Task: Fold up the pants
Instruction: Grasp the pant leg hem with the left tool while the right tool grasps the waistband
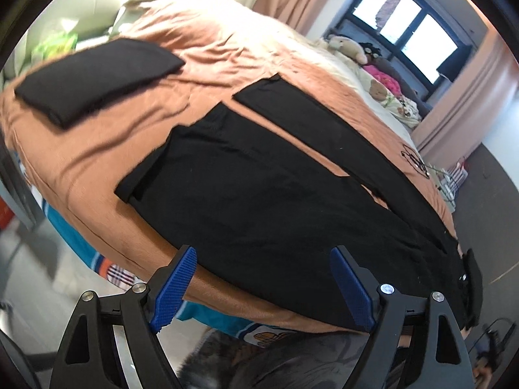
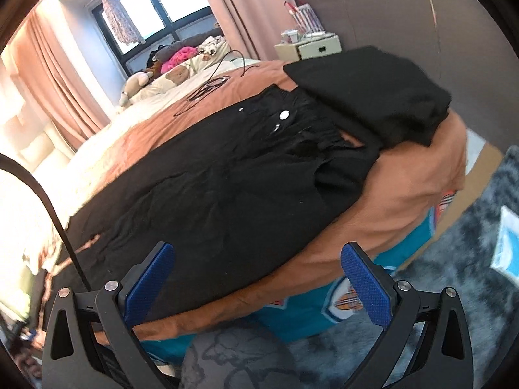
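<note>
1. No readable writing or brand shows anywhere; the teal fabric [image 2: 418, 256] under the bed cover carries badge-like orange and white prints, too blurred to make out.
2. The black pants [image 1: 259, 201] lie spread flat on the orange-brown bed cover [image 1: 107, 149], legs apart and running away from the near edge in the left wrist view. In the right wrist view the pants [image 2: 211, 194] show their waistband with a silver button [image 2: 284, 115] at the far end.
3. The left hand-held gripper [image 1: 262, 288] tilts downward over the near edge of the bed, its blue pads spread wide with nothing between them; the pants lie beyond the pads, not touched.
4. The right hand-held gripper [image 2: 256, 285] also hangs at the bed's edge, jaws wide apart and empty, the pants' near hem just ahead of its left pad.
5. A folded black garment [image 1: 97, 77] rests on the cover apart from the pants; in the right view another black pile [image 2: 373, 94] overlaps the waistband area.
6. Plush toys [image 1: 350, 47] near the window are small and blurred. The bottom of both views is cut off by the gripper frames.
</note>
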Motion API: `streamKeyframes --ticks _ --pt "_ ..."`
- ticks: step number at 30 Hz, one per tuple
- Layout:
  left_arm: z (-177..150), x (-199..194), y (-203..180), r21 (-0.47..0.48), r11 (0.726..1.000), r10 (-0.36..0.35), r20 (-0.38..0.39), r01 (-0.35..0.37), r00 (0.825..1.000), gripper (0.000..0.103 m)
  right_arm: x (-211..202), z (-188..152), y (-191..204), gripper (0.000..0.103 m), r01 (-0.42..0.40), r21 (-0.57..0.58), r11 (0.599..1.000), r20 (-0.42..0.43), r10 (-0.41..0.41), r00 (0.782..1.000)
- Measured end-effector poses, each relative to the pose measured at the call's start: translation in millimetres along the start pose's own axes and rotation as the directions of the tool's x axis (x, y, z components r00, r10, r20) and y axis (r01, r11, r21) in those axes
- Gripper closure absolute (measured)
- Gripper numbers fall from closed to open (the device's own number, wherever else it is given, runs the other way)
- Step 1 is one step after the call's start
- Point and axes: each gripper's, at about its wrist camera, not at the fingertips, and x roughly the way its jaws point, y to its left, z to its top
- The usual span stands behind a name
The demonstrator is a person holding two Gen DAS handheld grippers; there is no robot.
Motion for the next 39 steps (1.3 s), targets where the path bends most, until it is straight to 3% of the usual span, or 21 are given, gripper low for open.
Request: streamKeyframes --ticks 8,11,18,20,28,33,36,39 --pt "0.1 30.4 28.4 -0.126 0.992 -0.016 -0.073 0.006 0.997 0.017 29.9 6.0 -6.3 0.0 0.037 0.026 0.999 -0.061 -0.035 0.998" --pt "0.4 37.6 34.2 -0.151 0.988 -0.033 -0.086 0.02 0.996 0.019 39.2 9.1 -12.0 0.008 0.019 0.057 0.998 -0.09 -0.014 0.996" --pt "0.0 33.5 47.9 -0.22 0.972 -0.095 -0.042 0.084 0.995 0.023 50.2 14.6 -30.4 0.015 -0.009 0.128 0.992 -0.137 0.027 0.99" --pt "4.7 35.3 47.8 -0.223 0.972 -0.082 -0.024 0.075 0.996 0.027 50.2 18.1 -37.1 0.017 -0.028 0.144 0.989 -0.135 0.048 0.99" --pt "17.5 40.5 55.1 -0.252 0.967 -0.043 0.003 0.042 0.999 0.082 51.2 25.2 -69.9 0.024 -0.116 0.209 0.971 -0.096 0.139 0.986" --pt "22.5 37.0 54.1 -0.272 0.961 -0.047 0.028 0.053 0.998 0.091 45.5 15.3 -92.6 0.035 -0.147 0.285 0.947 -0.052 0.168 0.984" --pt "23.6 33.6 51.2 -0.267 0.963 -0.032 0.038 0.041 0.999 0.093 33.3 9.5 -103.7 0.036 -0.149 0.318 0.936 -0.043 0.171 0.984" --pt "25.3 29.2 50.3 -0.27 0.962 -0.029 0.05 0.042 0.998 0.095 20.8 0.6 -108.7 0.035 -0.096 0.335 0.937 -0.045 0.118 0.992"
